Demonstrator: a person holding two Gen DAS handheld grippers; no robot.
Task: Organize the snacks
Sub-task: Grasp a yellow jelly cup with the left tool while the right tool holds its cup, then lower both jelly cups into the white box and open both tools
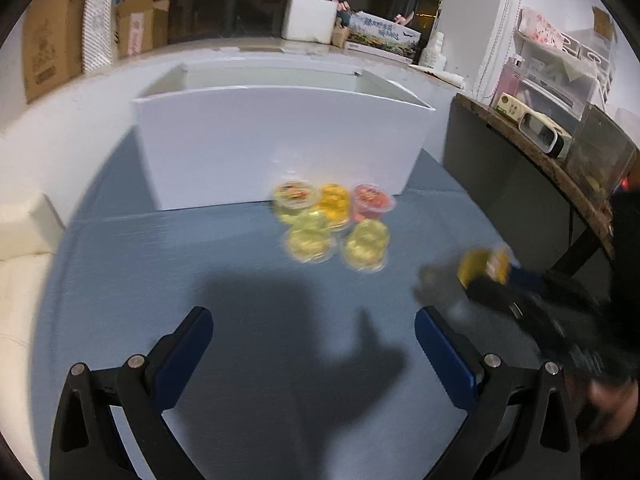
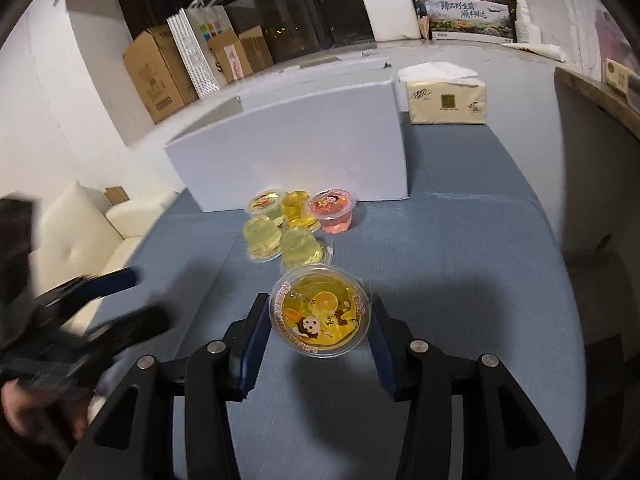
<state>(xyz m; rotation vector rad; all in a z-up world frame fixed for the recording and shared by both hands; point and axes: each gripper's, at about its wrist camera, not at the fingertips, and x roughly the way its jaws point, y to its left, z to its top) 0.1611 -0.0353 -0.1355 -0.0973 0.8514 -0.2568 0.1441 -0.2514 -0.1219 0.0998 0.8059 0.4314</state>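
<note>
Several jelly cups (image 1: 330, 220) lie clustered on the blue table in front of a white open box (image 1: 280, 136); they also show in the right wrist view (image 2: 298, 222) before the same box (image 2: 292, 148). My right gripper (image 2: 320, 320) is shut on a yellow orange-jelly cup (image 2: 320, 310), held above the table nearer than the cluster. In the left wrist view that gripper and cup (image 1: 482, 266) appear blurred at right. My left gripper (image 1: 314, 340) is open and empty, above the bare table short of the cluster. It shows blurred at left in the right wrist view (image 2: 120, 300).
A tissue pack (image 2: 446, 98) stands right of the box. A dark wooden side table (image 1: 540, 160) with a clock and clear boxes is at right. A cream sofa (image 2: 80, 240) is at left. Cardboard boxes (image 2: 160, 72) line the back ledge.
</note>
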